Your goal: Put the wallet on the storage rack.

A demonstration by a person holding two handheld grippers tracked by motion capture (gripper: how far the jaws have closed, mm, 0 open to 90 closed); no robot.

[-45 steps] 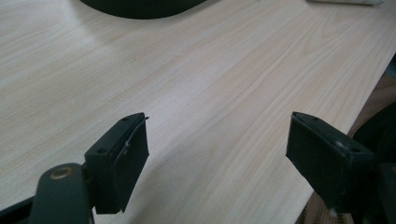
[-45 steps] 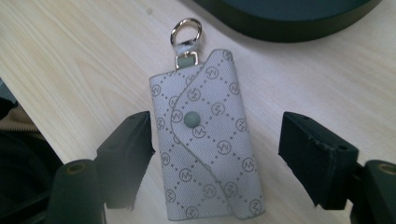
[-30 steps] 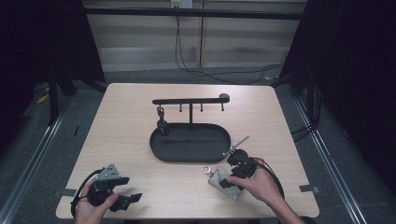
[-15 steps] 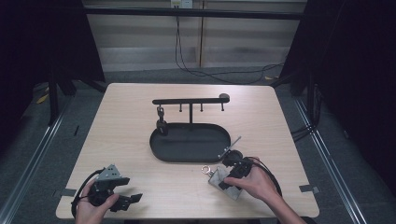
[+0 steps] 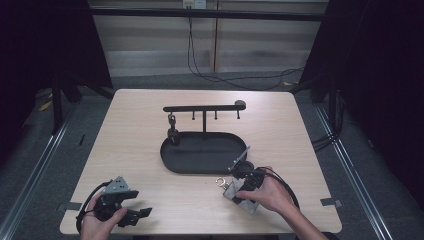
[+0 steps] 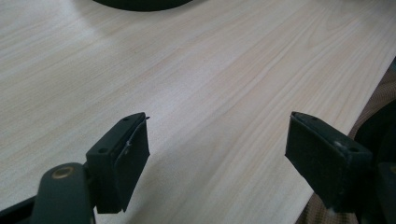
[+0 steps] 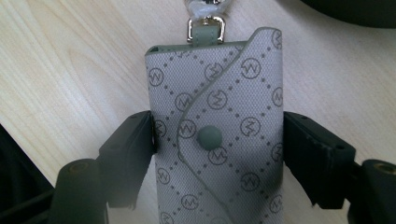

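Note:
A grey patterned key pouch [image 7: 217,135] with a snap button and a metal clasp [image 7: 205,25] lies flat on the wooden table [image 5: 130,150]. My right gripper [image 7: 218,144] straddles it, one pad at each long edge. Its jaws have just been opening with the pouch between them, and the pouch lies unsqueezed. In the high view the pouch [image 5: 234,191] sits near the front edge under the right gripper [image 5: 240,190] and hand. My left gripper [image 5: 139,215] rests at the front left, open and empty, as the left gripper view [image 6: 217,154] confirms.
A black oval tray [image 5: 200,157] stands mid-table with an upright post and a crossbar [image 5: 205,107] carrying small hooks. A dark key item [image 5: 172,132] hangs from the leftmost hook. Cables trail from both grippers. The table's front edge is close to both hands.
The right gripper has shifted very slightly to the left over the pouch. The left hand and gripper have stayed put.

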